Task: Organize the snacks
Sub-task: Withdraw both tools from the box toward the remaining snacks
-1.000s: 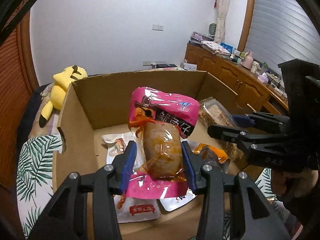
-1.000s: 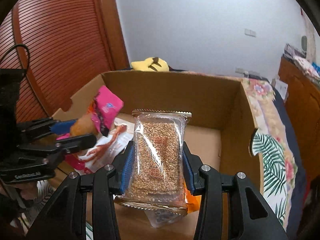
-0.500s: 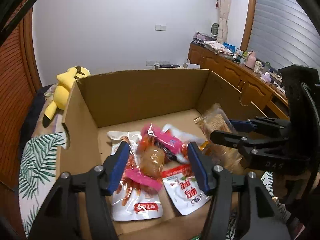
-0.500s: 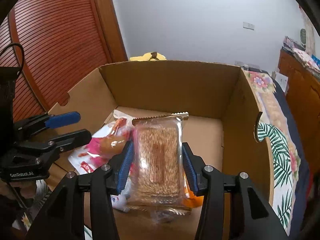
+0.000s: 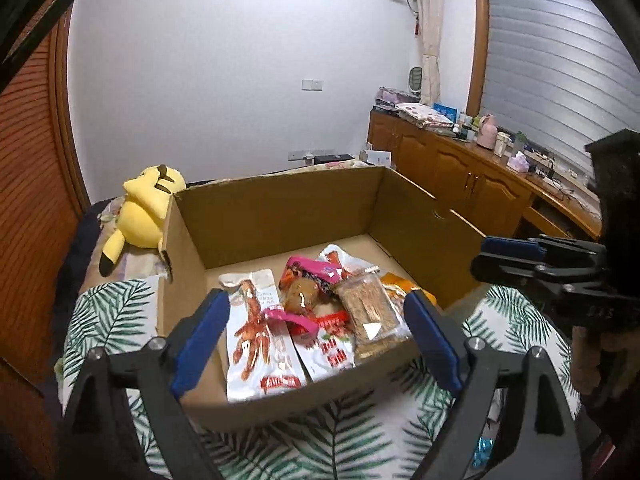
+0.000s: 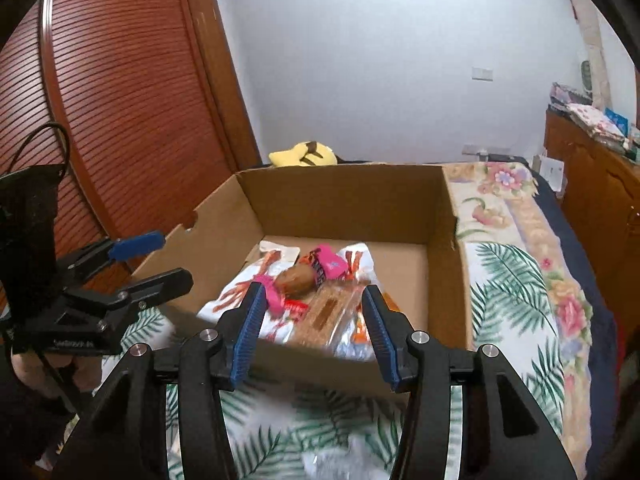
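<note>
The left hand-held gripper [image 5: 316, 328] stands wide and empty, its jaws having just been opening, nothing between them. Beyond its tips, the pink snack packet [image 5: 308, 280] lies in the cardboard box [image 5: 280, 208] on the bed [image 5: 112, 312]. The right hand-held gripper [image 6: 314, 328] has also been opening; the sesame bar packet [image 5: 370, 308] lies loose in the box's near right part, just past its pads.

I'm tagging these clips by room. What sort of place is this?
Most likely a bedroom: the cardboard box of snacks sits on a leaf-print bedspread, a yellow plush toy lies behind it, and wooden cabinets line the wall.
</note>
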